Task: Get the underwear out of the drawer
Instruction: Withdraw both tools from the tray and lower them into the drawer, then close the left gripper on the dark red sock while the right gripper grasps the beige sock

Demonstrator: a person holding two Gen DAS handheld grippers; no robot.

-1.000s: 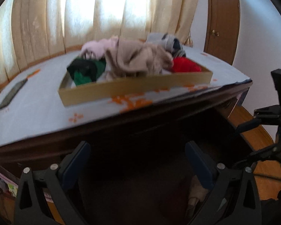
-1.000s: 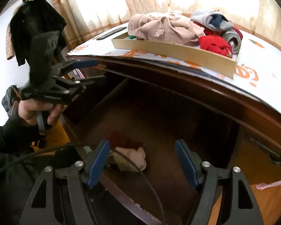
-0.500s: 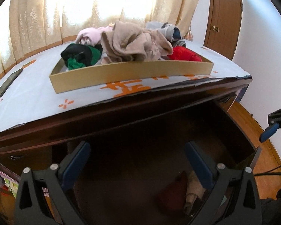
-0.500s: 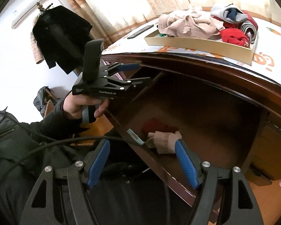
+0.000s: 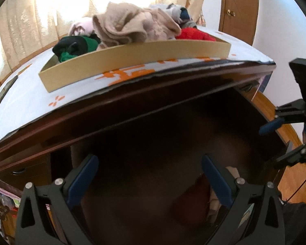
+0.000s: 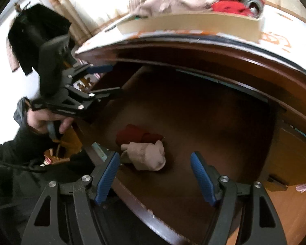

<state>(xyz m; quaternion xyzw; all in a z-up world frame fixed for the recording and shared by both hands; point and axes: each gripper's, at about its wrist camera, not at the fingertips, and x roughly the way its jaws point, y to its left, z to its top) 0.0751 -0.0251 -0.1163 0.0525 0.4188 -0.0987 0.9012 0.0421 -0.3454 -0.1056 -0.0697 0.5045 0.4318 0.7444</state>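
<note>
Glossy dark wood drawer [image 6: 193, 122] holds soft cloth underwear [image 6: 149, 157].

Grippers: we count two, the left gripper [image 5: 149, 180] and the right gripper [image 6: 154, 178]
Drawers: one open drawer [image 6: 204, 122]
Garments in drawer: two, a red piece [image 6: 136, 135] and a cream piece [image 6: 149, 157]
Trays: one tray [image 5: 132, 61]

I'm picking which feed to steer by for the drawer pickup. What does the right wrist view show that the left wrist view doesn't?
Only the right wrist view: the beige underwear and the red piece seen clearly on the drawer floor, touching each other, plus the person's hand holding the left hand-held gripper, and a dark garment hanging behind it.

Only the left wrist view: the door and the green and black clothes in the tray.

Both: the open drawer, the cardboard tray of clothes on top, and both grippers open, holding nothing.
</note>
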